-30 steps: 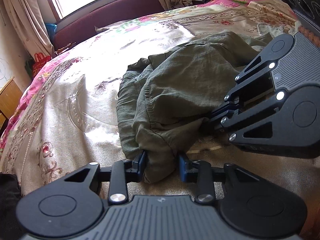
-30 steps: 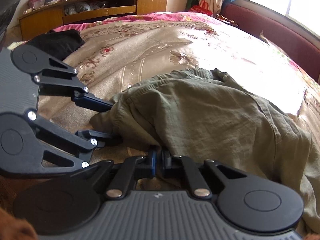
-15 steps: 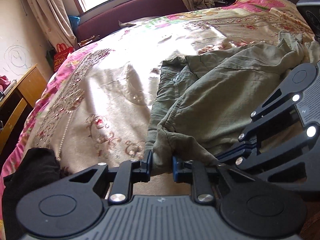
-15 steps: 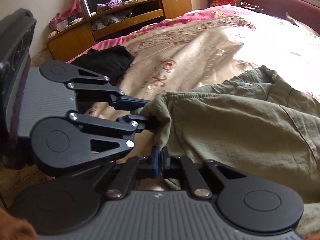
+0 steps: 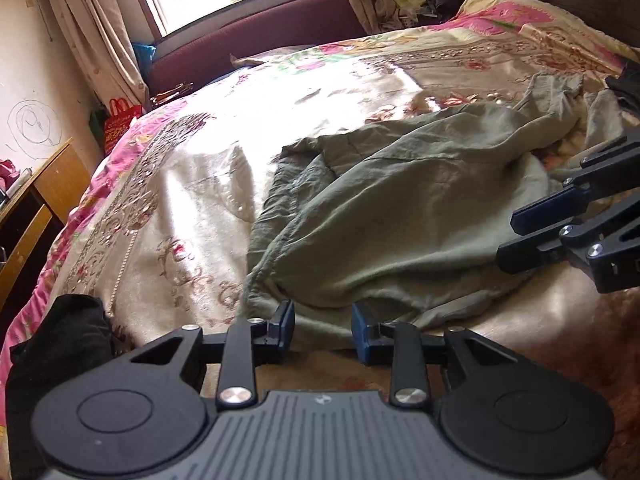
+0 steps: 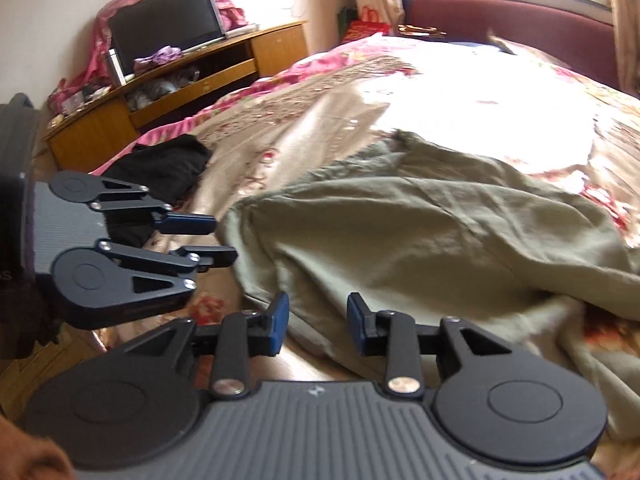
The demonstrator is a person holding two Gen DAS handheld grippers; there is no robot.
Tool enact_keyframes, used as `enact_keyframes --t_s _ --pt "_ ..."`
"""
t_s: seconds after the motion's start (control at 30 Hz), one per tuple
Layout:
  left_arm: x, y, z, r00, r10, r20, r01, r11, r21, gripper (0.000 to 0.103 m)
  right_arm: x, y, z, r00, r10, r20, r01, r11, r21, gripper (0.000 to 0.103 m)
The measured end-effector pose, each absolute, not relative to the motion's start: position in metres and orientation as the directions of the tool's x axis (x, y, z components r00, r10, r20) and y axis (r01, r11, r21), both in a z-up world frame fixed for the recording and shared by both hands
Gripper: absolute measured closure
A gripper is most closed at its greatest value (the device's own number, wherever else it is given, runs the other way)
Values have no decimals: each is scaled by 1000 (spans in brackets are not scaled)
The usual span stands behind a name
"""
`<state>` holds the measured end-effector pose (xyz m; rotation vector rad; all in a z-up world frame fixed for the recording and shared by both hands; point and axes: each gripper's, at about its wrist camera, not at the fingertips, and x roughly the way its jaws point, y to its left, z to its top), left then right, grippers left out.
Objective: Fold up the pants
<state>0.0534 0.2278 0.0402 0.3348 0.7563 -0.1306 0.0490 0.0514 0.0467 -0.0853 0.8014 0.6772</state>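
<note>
The olive green pants (image 5: 392, 216) lie rumpled on the bedspread, waist edge toward me, legs trailing to the far right; they also show in the right wrist view (image 6: 420, 232). My left gripper (image 5: 322, 330) is open, its blue pads on either side of the waist edge and apart from the cloth. It also shows in the right wrist view (image 6: 216, 236), open, just left of the pants. My right gripper (image 6: 314, 322) is open at the near edge of the pants, holding nothing. It also shows in the left wrist view (image 5: 508, 236) at the right.
The floral satin bedspread (image 5: 192, 184) covers the bed. A black garment (image 5: 60, 336) lies at the bed's near left corner, also in the right wrist view (image 6: 164, 164). A wooden TV cabinet (image 6: 168, 84) stands left of the bed, a maroon sofa (image 5: 256, 36) under the window.
Both grippers have opened and let go of the waist edge of the pants. The pants now lie flatter on the bed, spread toward me.
</note>
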Motion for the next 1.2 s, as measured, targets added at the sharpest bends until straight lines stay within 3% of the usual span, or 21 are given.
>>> enact_keyframes --t_s 0.1,0.23,0.43,1.2 --pt "50 191 41 728 -67 -683 292 931 220 47 44 3 43 550 453 -702 -463 865 195 70" --pt "50 137 43 709 -181 -682 385 909 159 47 32 -58 38 605 352 -714 -306 931 199 70" --pt "52 70 42 677 -256 -690 484 861 155 46 16 -128 35 664 241 -708 -177 970 165 68" --pt "88 -58 19 587 -297 -754 650 727 220 46 17 -226 11 739 190 -646 21 953 304 66"
